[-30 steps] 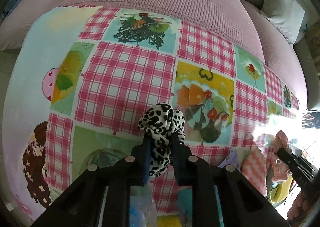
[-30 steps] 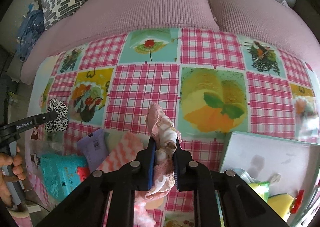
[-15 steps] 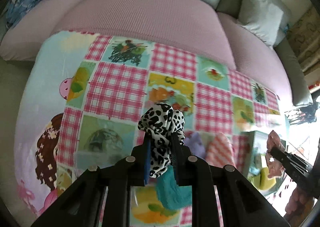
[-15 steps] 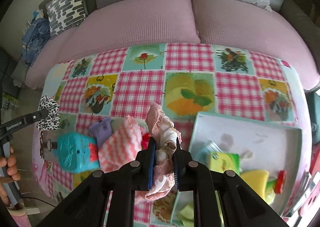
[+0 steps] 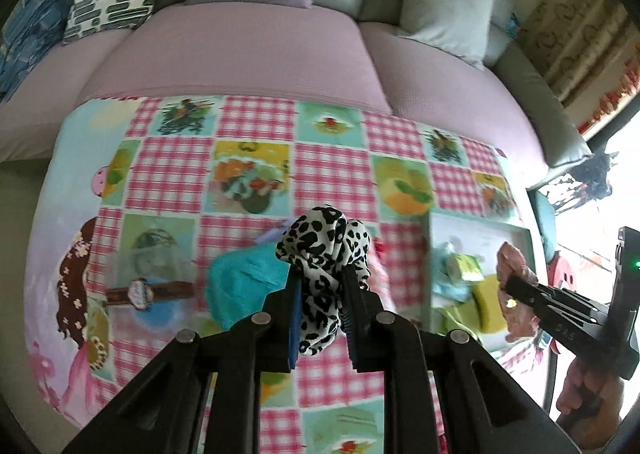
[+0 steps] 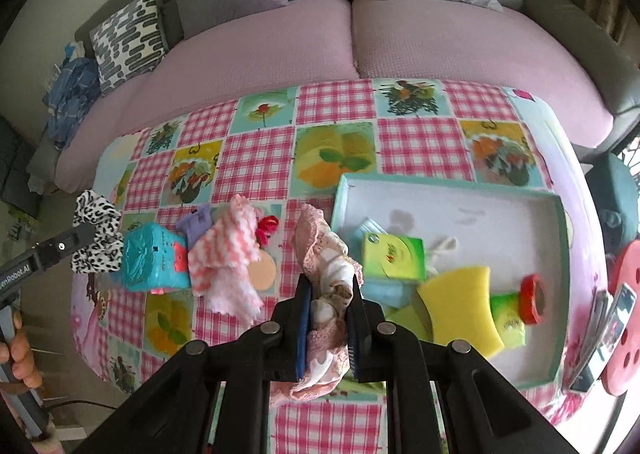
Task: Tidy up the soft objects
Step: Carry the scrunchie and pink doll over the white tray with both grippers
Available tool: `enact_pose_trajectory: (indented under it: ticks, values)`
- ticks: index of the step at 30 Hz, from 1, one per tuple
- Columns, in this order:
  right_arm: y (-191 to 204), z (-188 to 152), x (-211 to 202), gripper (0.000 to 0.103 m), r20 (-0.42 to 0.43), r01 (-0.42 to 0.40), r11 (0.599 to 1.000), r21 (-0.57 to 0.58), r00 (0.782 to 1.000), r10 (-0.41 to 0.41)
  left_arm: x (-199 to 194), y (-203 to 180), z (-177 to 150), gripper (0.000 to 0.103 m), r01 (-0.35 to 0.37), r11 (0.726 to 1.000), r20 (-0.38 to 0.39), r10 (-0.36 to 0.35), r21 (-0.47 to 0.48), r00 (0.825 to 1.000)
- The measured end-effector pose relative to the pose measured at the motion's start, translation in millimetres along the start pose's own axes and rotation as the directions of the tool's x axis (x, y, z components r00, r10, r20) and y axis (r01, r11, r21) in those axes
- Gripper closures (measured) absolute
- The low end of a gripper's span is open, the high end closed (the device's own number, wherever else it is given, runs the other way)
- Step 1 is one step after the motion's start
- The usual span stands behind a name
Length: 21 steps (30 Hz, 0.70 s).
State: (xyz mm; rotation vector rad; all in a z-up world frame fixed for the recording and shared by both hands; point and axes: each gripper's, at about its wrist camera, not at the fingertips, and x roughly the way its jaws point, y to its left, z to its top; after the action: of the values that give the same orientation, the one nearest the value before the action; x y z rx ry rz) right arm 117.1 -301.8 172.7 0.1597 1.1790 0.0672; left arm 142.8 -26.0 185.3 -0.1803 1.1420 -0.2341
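Both grippers are seen raised and drawn back since the earlier frames; more table and sofa now show beyond the jaws.

Left gripper [image 5: 320, 286]: jaws clamped on leopard-print scrunchie [image 5: 322, 254], carried clear of the table.

Right gripper [image 6: 330, 294]: jaws clamped on pink lace scrunchie [image 6: 320, 250], also lifted.

Below and left of the right jaws: pink checked cloth [image 6: 226, 250], teal box [image 6: 154, 262]. Below and right: white tray [image 6: 452, 206], already holding yellow sponge [image 6: 460, 302] and green pack [image 6: 394, 254].

Step judged: carry phase, both scrunchies in transit. Next move likely calls for each to be brought over the tray, lowered, and released on bare floor.
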Motion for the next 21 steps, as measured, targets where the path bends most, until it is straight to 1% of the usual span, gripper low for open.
enact_pose_trajectory:
  ticks: [4, 7, 11, 17, 21]
  values:
    - [-14, -14, -11, 0.087, 0.029, 0.000, 1.000, 0.019, 1.000, -0.001, -1, -27, -13, 0.084, 0.023, 0.999, 0.017, -0.023, 0.027, 1.000]
    - [-26, -24, -16, 0.087, 0.046, 0.018, 1.000, 0.020, 0.999, -0.019, -2, -46, -23, 0.084, 0.053, 0.998, 0.031, -0.054, 0.037, 0.998]
    - [-42, -32, -20, 0.087, 0.050, 0.031, 0.999, 0.022, 0.998, -0.032, 1, -70, -33, 0.084, 0.069, 0.995, 0.038, -0.072, 0.075, 0.997]
    - [-76, -37, -20, 0.087, 0.046, 0.061, 0.997, 0.048, 0.997, -0.063, 17, -108, -42, 0.084, 0.079, 0.987, 0.022, -0.083, 0.142, 0.996]
    - [-97, -39, -14, 0.087, 0.032, 0.076, 0.994, 0.073, 0.996, -0.079, 35, -134, -47, 0.084, 0.096, 0.978, -0.005, -0.097, 0.183, 0.995]
